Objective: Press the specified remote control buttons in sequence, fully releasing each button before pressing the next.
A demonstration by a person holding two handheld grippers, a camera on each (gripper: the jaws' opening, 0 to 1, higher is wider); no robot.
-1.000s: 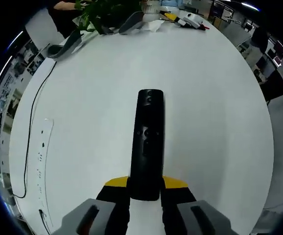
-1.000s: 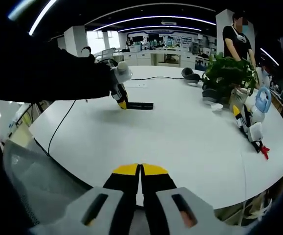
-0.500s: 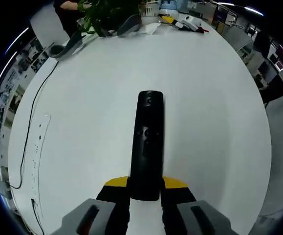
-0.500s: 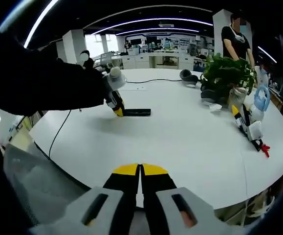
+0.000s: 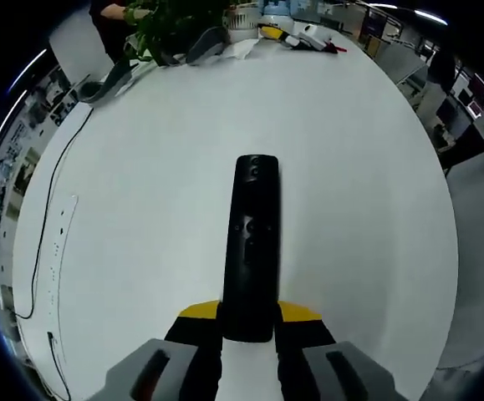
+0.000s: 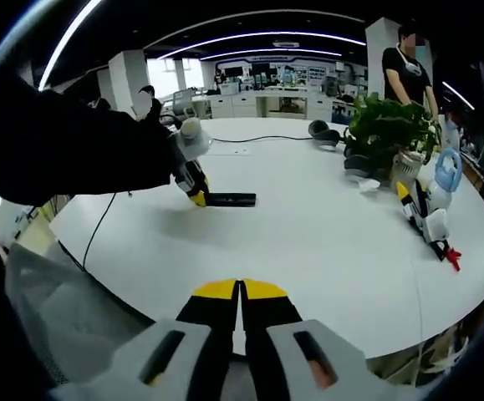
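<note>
Office desks and windows ring a big round white worktop [image 6: 325, 234]. At left of the right gripper view, the left gripper [image 6: 196, 195] clamps its fingers on the near end of the black remote [image 6: 230, 199], holding it low over the worktop; the left gripper view has the remote running up the frame's centre. The right gripper [image 6: 240, 292], bottom centre, has its fingers pressed together on nothing, well apart from the remote. A hard press could tip or twist the remote loose.
</note>
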